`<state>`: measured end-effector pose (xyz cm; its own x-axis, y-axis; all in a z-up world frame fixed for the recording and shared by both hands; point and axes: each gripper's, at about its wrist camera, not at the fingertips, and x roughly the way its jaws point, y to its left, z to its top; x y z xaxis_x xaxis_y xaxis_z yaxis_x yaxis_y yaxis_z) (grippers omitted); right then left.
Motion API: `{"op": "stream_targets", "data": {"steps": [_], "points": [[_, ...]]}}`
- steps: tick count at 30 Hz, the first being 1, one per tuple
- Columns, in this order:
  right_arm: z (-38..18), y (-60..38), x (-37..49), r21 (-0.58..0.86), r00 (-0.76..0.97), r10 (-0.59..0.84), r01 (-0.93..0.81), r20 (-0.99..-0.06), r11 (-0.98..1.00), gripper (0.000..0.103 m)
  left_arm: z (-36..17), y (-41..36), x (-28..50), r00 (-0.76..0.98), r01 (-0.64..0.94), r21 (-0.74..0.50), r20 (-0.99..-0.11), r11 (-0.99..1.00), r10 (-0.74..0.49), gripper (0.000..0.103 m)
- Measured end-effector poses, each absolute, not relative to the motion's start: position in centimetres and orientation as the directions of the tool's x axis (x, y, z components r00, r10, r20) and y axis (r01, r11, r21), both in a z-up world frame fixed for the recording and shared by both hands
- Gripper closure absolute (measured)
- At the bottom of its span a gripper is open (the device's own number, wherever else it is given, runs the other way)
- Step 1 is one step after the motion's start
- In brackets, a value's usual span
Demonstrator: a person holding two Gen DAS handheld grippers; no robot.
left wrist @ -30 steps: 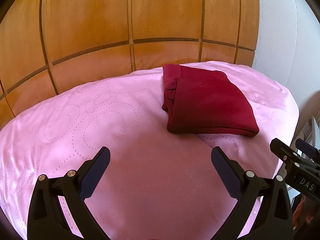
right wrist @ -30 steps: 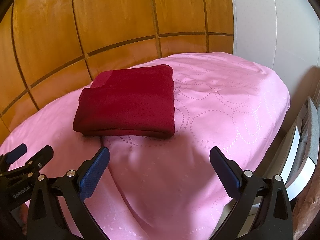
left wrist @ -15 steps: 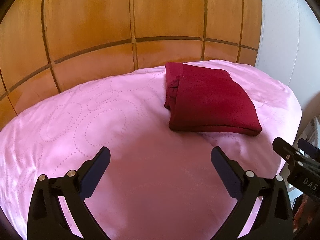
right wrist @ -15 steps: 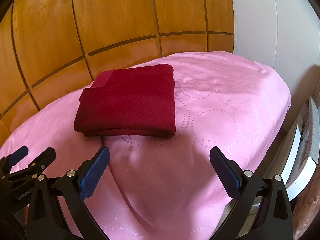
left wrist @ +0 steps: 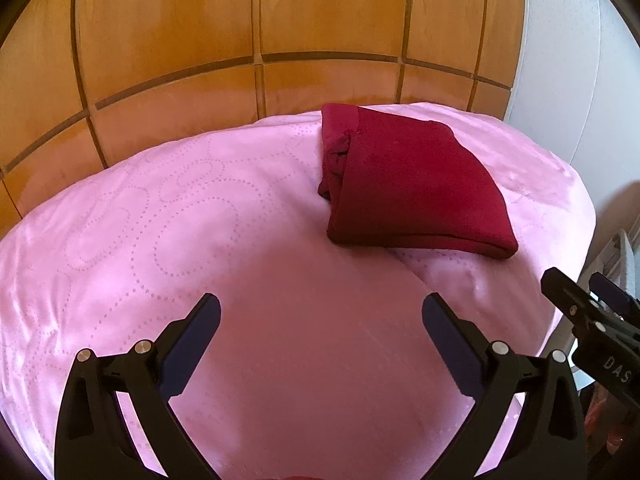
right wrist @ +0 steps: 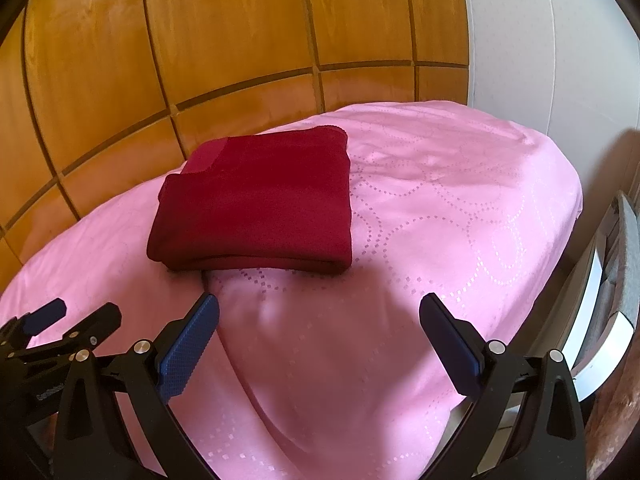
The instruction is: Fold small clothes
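1. looking along the left gripper (left wrist: 320, 320), its two fingers are seen spread wide with nothing between them, held above bare pink bedcover (left wrist: 160, 220); no cloth is touched.
2. in the same view the dark red garment (left wrist: 412, 188) is found ahead and to the right, lying flat on the bedcover as a compact folded packet, near the far edge by the wooden panelled wall (left wrist: 240, 40). its open layered edges are turned to the left, where bunched inner layers show, while the near edge is a smooth rounded fold.
3. the right gripper (left wrist: 592, 320) is glimpsed at the right border of this view, off the edge of the bed and well apart from the garment.
4. from the right wrist view, the right gripper (right wrist: 320, 320) is likewise seen wide open and empty, poised over the bedcover (right wrist: 460, 220) with the garment (right wrist: 256, 204) ahead and slightly left.
5. the garment is shown here as a neat rectangle of stacked layers, its near edge thick and even; a lighter band is seen at its far left corner.
6. the left gripper (right wrist: 60, 320) is seen at the lower left, beside the bed's near edge, also clear of the garment.
7. the fold is judged to be finished: both tools are kept open and back, probably so that the packet is not disturbed.
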<state>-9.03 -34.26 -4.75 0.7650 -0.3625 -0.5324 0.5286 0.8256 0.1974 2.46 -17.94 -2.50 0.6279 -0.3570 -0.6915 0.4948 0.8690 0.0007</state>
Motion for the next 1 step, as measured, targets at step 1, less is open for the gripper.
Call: {"op": "stream_targets", "data": {"steps": [1], "points": [[-4.78,-34.25,-8.97,0.197,0.764,-0.362,0.529,-0.534,0.825,0.004,-2.58,-17.94,2.53,0.625,0.498,-0.001,-0.693,0.867,-0.359,0.002]]}}
